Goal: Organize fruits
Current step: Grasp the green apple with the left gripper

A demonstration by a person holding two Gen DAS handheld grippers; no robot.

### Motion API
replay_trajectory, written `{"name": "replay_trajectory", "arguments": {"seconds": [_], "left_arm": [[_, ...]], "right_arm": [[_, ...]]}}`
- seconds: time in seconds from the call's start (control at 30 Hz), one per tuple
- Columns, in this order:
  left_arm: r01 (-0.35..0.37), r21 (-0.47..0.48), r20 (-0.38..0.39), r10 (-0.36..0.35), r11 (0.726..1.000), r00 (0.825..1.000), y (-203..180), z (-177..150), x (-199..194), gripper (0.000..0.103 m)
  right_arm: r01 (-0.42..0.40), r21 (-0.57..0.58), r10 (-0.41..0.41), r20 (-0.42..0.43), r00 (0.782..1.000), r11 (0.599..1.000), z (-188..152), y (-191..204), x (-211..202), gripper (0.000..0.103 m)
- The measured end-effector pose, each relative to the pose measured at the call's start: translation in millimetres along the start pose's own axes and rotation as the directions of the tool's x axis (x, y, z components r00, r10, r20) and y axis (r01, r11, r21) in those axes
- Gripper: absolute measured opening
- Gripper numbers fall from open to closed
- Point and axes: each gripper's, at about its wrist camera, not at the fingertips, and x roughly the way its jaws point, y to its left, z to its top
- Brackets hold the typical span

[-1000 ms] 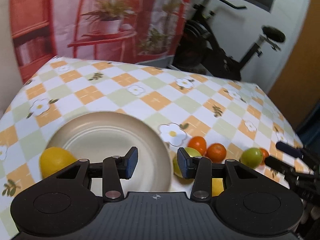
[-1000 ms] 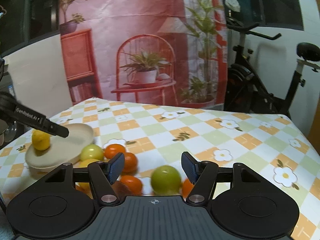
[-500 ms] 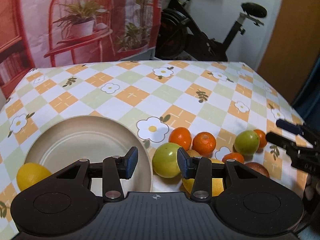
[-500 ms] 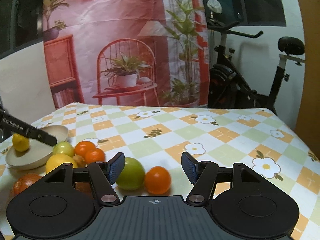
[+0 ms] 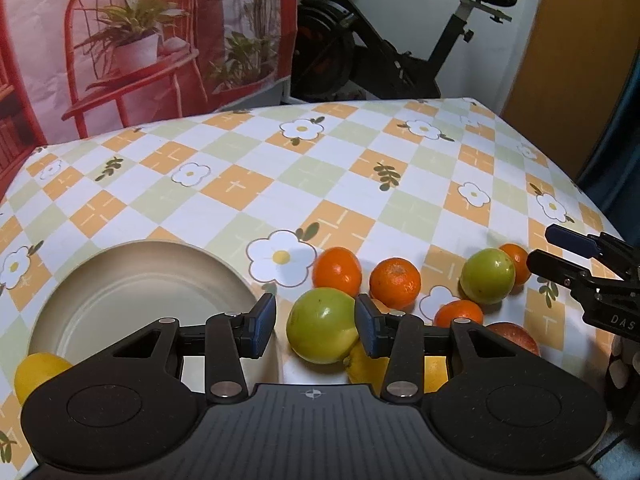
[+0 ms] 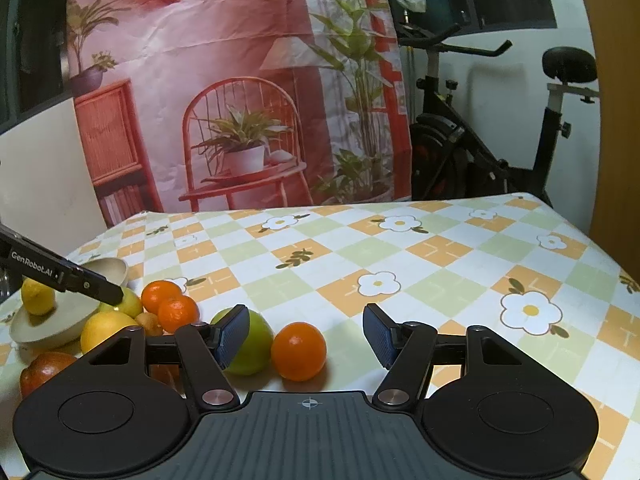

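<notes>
My left gripper (image 5: 315,322) is open, its jaws on either side of a green apple (image 5: 322,330) that lies on the table beside the cream bowl (image 5: 132,296). A yellow lemon (image 5: 38,372) rests in the bowl's near left. Oranges (image 5: 394,282), a second green apple (image 5: 487,276), a yellow fruit (image 5: 362,368) and a red fruit (image 5: 516,338) lie to the right. My right gripper (image 6: 306,334) is open and empty above an orange (image 6: 298,350) and a green apple (image 6: 252,346). The bowl (image 6: 60,316) with the lemon (image 6: 38,296) also shows in the right wrist view.
The table carries a checked flower cloth (image 5: 360,184). Its far edge meets a red printed backdrop (image 5: 132,40) and an exercise bike (image 5: 400,48). The table's right edge (image 5: 580,192) drops off near an orange door. The other gripper (image 5: 592,276) shows at the right.
My left gripper has swung right from over the bowl to straddle the green apple. My right gripper has moved right along the fruit row, so the orange now lies between its jaws.
</notes>
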Motion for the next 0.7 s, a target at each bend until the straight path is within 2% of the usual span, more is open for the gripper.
{"name": "replay_trajectory", "arguments": {"seconds": [0.33,0.7], "left_arm": [[0.038,-0.028,-0.052,-0.039,0.999,0.998,1,3,11,0.046],[0.004,0.006,-0.076,-0.004,1.000,0.997,-4,7,18,0.048]], "right_arm": [[-0.022,0.037,0.022,-0.011,1.000,0.999,-1,-7,2,0.060],[-0.032,0.061,0.034,-0.035,0.999,0.998,-1,-9,6,0.060]]}}
